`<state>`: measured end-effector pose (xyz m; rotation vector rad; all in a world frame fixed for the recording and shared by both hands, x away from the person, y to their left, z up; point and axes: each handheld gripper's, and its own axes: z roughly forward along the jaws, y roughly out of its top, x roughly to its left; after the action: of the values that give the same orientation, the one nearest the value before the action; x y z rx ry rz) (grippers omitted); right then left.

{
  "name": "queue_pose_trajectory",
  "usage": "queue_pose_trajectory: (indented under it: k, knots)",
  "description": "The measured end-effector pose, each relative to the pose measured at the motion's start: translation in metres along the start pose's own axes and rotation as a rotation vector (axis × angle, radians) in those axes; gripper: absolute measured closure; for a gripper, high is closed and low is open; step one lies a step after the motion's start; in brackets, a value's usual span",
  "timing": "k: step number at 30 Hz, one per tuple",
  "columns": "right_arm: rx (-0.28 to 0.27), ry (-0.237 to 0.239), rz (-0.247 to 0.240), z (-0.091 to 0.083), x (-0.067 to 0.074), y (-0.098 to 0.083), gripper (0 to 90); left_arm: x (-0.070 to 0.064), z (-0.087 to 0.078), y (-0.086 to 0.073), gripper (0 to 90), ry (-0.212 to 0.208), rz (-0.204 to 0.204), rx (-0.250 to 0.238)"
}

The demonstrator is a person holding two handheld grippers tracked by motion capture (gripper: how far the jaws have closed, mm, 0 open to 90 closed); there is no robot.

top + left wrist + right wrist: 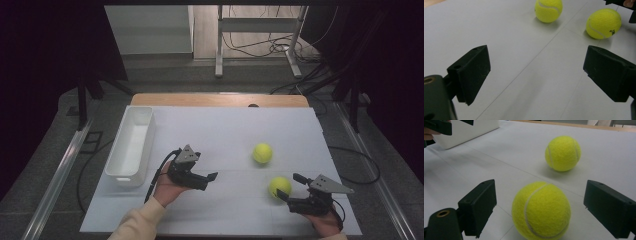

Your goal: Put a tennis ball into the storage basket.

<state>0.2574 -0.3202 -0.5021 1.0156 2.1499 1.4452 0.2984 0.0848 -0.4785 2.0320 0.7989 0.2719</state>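
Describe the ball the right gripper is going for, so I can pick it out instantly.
On the white table, look right, opposite the white bin. Of two yellow tennis balls, it is the nearer tennis ball, between the open jaws of the right gripper; the other ball sits farther back, alone.

Dim surroundings, evenly lit table, soft shadows, slightly blurred close-ups

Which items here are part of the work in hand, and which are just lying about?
In the job:
- near tennis ball, between the open jaws of the right gripper
- far tennis ball
- white bin, possibly where the balls go
- left gripper, open, holding nothing

Lying about:
- cables on the floor beyond the table
- metal frame legs at the back
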Motion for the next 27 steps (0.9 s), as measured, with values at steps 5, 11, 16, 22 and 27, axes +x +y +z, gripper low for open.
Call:
queue_pose_trajectory:
  k: [5,11,16,22,27]
  knots:
    - [-0.003,0.0,0.002,0.0,0.0,0.0,11.5,-0.001,0.005,0.002,8.2,-0.007,0.005,0.007]
    - [-0.002,-0.001,0.001,-0.001,0.0,0.0,11.5,-0.002,0.01,0.004,8.2,-0.014,0.011,0.012]
    - [-0.005,-0.004,0.002,0.0,0.0,0.0,11.4,-0.003,0.013,0.007,8.3,-0.022,0.015,0.014]
    - [-0.006,-0.004,0.002,-0.001,0.0,0.0,11.4,-0.006,0.021,0.009,8.3,-0.037,0.02,0.02]
    - [-0.003,-0.004,0.002,-0.001,0.0,0.0,11.4,-0.008,0.028,0.011,8.3,-0.042,0.026,0.032]
